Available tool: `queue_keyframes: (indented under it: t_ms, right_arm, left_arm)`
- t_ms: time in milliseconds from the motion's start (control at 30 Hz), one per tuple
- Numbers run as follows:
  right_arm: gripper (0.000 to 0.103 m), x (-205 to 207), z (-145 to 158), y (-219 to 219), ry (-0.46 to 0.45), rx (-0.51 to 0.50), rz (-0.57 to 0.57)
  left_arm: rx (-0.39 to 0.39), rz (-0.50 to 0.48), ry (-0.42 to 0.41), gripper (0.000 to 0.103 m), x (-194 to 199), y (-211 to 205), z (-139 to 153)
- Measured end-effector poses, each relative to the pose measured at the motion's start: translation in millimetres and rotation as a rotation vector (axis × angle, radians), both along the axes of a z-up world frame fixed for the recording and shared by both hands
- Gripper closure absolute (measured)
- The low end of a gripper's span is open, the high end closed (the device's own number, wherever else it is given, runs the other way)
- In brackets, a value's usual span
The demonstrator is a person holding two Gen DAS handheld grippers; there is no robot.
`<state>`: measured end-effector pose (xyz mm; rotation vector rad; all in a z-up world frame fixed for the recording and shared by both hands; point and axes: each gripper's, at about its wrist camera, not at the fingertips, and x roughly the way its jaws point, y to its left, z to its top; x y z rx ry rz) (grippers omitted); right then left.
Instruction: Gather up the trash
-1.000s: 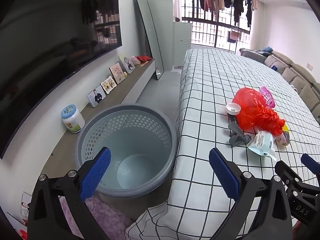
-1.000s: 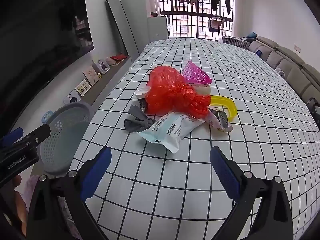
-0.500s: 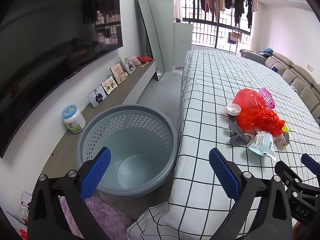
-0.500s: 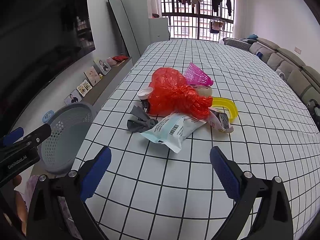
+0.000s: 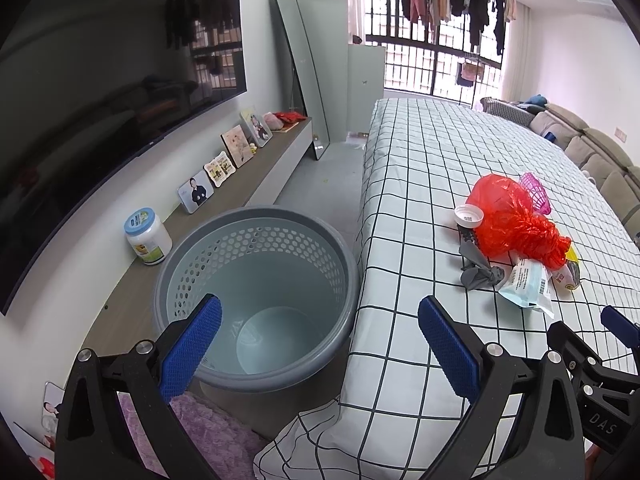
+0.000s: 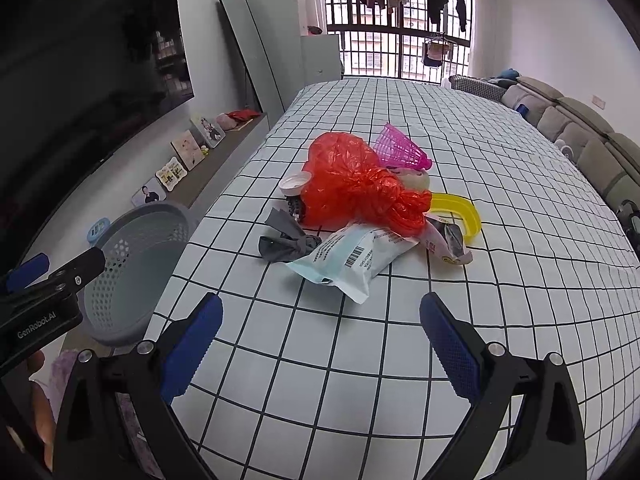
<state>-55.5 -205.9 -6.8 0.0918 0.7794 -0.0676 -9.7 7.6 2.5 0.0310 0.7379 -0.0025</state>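
Right wrist view: right tongs [image 6: 320,332] gape empty over the checked bench [image 6: 500,288], near a trash heap of red bag [image 6: 352,188], pale packet [image 6: 352,258] and, seemingly, grey cloth [image 6: 286,242]. Left tongs [image 5: 320,336], also agape, hover above the grey basket [image 5: 256,292] left of the bench.

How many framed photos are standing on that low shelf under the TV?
5 visible: nearest, a portrait photo; then a cartoon frame; a larger frame; and a photo frame with another partly hidden behind it. Others could be hidden.

Trash pile [image 6: 360,216] on table [image 6: 520,300]; basket [image 5: 256,300] left.
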Motion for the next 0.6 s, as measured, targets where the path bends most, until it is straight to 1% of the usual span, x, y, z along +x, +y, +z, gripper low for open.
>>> queue_keyframes:
  t_ms: [600]
  right_arm:
    - [0.008, 3.8, 0.3, 4.9, -0.005, 0.000, 0.021]
  left_arm:
    - [0.001, 0.010, 0.002, 0.006, -3.1, 4.1, -2.0]
